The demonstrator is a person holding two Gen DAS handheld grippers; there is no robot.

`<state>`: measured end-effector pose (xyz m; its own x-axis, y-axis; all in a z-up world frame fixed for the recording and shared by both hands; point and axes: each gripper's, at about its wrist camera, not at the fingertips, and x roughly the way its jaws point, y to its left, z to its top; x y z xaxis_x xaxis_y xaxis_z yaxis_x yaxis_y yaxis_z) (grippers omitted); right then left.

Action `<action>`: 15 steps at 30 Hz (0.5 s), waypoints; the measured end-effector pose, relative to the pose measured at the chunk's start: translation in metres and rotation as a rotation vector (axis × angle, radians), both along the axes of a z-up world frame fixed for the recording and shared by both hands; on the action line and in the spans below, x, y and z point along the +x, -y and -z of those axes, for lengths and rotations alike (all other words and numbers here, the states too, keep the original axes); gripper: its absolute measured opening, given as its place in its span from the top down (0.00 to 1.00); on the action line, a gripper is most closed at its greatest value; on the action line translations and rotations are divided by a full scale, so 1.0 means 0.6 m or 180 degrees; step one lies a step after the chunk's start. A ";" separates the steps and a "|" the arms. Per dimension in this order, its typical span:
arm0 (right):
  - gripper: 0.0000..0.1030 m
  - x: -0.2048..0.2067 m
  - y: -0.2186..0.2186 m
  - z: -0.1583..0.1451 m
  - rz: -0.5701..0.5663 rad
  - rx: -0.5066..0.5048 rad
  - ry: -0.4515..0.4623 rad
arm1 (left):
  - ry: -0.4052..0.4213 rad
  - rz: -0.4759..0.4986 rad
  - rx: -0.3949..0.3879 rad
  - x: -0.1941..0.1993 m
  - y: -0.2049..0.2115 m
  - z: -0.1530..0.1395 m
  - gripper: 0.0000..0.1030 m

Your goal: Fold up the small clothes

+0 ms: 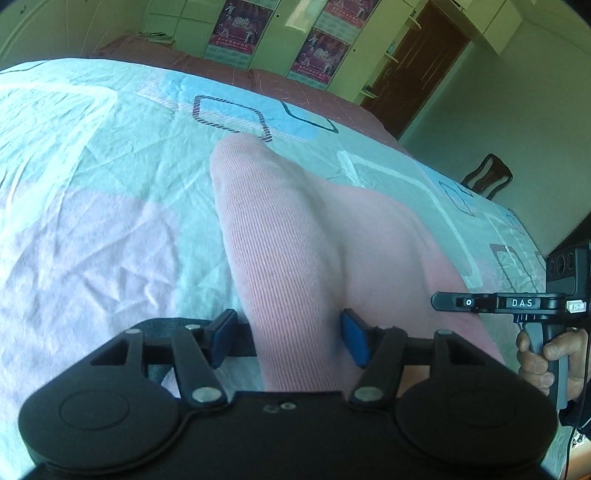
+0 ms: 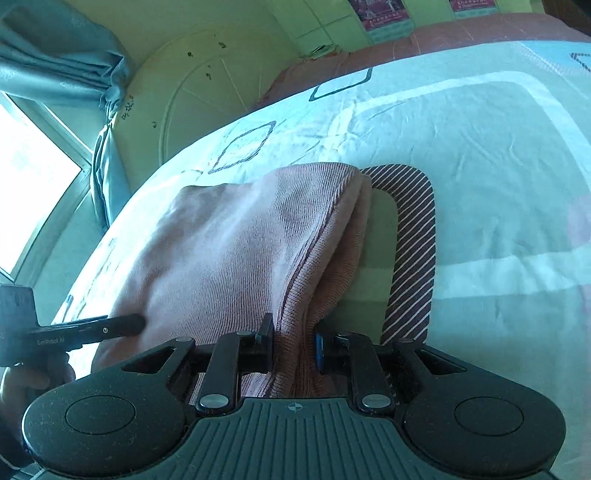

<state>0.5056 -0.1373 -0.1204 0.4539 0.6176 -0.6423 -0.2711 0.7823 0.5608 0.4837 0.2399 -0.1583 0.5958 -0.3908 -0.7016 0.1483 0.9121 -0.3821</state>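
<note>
A pink ribbed garment (image 1: pixel 280 236) lies doubled over on the pale patterned bed sheet (image 1: pixel 92 184). My left gripper (image 1: pixel 290 338) straddles its near end with the jaws apart; the left pad (image 1: pixel 225 330) stands clear of the cloth. In the right wrist view the same garment (image 2: pixel 236 251) shows stacked layers along its right edge. My right gripper (image 2: pixel 293 347) is shut on that near edge, the fabric bunched between its pads. Each gripper shows in the other's view: the right gripper (image 1: pixel 480 303) at the right edge, the left gripper (image 2: pixel 96 328) at the left edge.
The sheet (image 2: pixel 480 166) spreads wide on both sides of the garment. A person's hand (image 1: pixel 546 354) holds the right gripper's handle. Beyond the bed stand a dark chair (image 1: pixel 487 173), a brown door (image 1: pixel 417 62), cupboards with posters (image 1: pixel 240 26), and a curtained window (image 2: pixel 33 177).
</note>
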 end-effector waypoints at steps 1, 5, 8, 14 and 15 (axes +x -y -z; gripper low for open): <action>0.73 -0.001 0.000 -0.008 0.0045 -0.0068 0.0030 | 0.0034 0.0001 0.0040 -0.003 -0.004 -0.008 0.41; 0.72 -0.028 -0.009 -0.069 0.0186 -0.0398 0.0555 | 0.0359 -0.0032 0.0313 -0.023 -0.020 -0.052 0.44; 0.72 -0.025 -0.052 -0.086 0.0072 -0.0705 0.0807 | 0.0528 0.0132 0.0481 -0.004 -0.004 -0.070 0.45; 0.73 0.030 -0.129 -0.023 -0.0180 -0.1439 0.0666 | 0.0244 0.0458 0.0960 0.074 0.073 -0.036 0.53; 0.73 0.035 -0.131 -0.011 -0.0184 -0.1514 0.0670 | 0.0229 0.0451 0.0978 0.075 0.077 -0.032 0.53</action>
